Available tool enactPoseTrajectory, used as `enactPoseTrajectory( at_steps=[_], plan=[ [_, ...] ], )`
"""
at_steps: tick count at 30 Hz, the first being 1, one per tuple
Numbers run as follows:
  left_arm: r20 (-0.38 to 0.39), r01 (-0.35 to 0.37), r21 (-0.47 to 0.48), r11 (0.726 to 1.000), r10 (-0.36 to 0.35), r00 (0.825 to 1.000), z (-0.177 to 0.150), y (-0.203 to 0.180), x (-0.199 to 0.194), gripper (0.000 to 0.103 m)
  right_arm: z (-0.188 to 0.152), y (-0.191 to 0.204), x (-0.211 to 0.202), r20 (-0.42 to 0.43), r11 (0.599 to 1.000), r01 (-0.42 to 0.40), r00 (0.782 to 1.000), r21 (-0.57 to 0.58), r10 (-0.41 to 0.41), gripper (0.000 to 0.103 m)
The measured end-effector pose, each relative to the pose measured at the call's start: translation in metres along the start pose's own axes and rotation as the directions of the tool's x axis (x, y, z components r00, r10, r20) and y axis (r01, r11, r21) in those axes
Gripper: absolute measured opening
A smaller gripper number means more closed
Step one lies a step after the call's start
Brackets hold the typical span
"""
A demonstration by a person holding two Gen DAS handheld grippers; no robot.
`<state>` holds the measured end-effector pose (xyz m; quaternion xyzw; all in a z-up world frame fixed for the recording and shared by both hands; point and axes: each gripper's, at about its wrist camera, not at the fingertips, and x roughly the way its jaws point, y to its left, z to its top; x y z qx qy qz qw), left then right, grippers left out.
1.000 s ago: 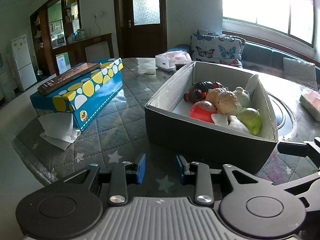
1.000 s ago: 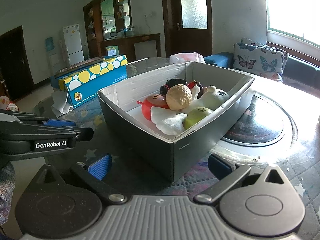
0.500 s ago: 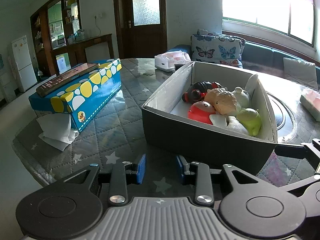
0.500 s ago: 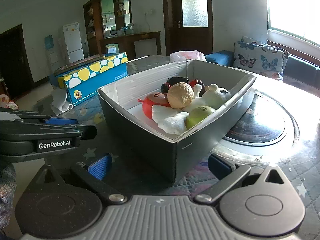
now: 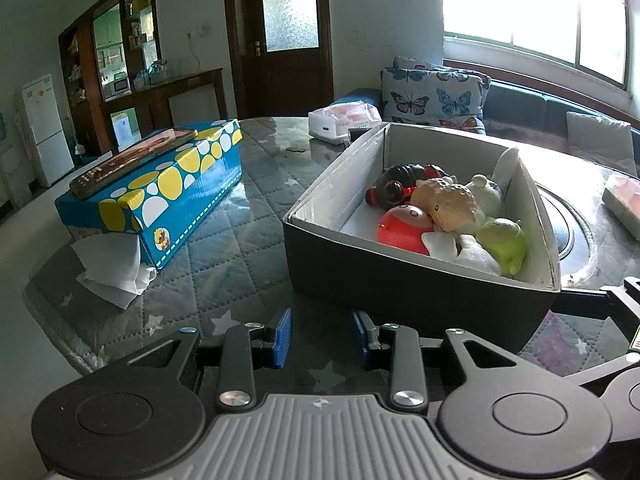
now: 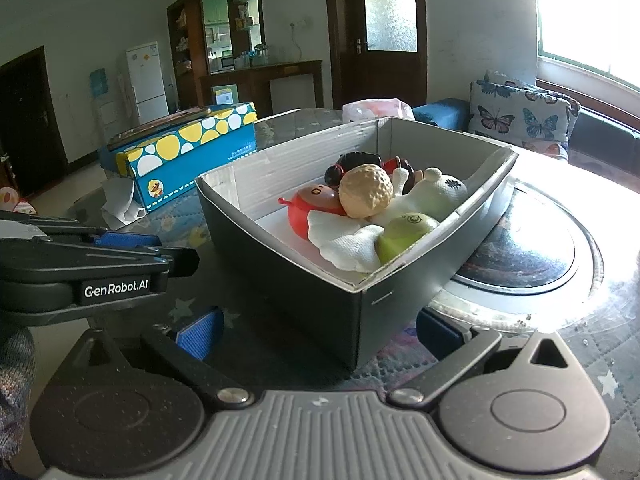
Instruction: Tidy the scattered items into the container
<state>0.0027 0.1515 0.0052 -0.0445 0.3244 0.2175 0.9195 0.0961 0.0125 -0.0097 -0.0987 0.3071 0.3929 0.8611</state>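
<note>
A dark grey box with white inner walls stands on the quilted table. Inside it lie several small toys: a red round one, a tan bumpy one, a green one, a black-and-red one and white ones. My left gripper hovers before the box's near wall, open, with nothing between its blue pads. My right gripper stands wide open, its pads either side of the box's near corner without touching it. The left gripper also shows at the left of the right wrist view.
A blue box with yellow and white spots lies at the left, a dark flat device on top and crumpled white tissue beside it. A white bag sits behind the box, a round dark plate to its right.
</note>
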Motion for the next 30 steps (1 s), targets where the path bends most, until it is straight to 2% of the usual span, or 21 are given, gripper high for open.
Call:
enactPoseTrajectory(
  at_steps=[25, 30],
  plan=[
    [0.007, 0.023, 0.02, 1.0, -0.023, 1.0, 0.004, -0.001, 0.008, 0.035, 0.003, 0.005, 0.011, -0.023, 1.0, -0.004, 1.0, -0.004, 0.003, 0.103],
    [0.022, 0.023, 0.028, 0.999, -0.023, 0.999, 0.005, -0.002, 0.007, 0.032, 0.003, 0.005, 0.011, -0.022, 1.0, -0.004, 1.0, -0.003, 0.004, 0.103]
  ],
)
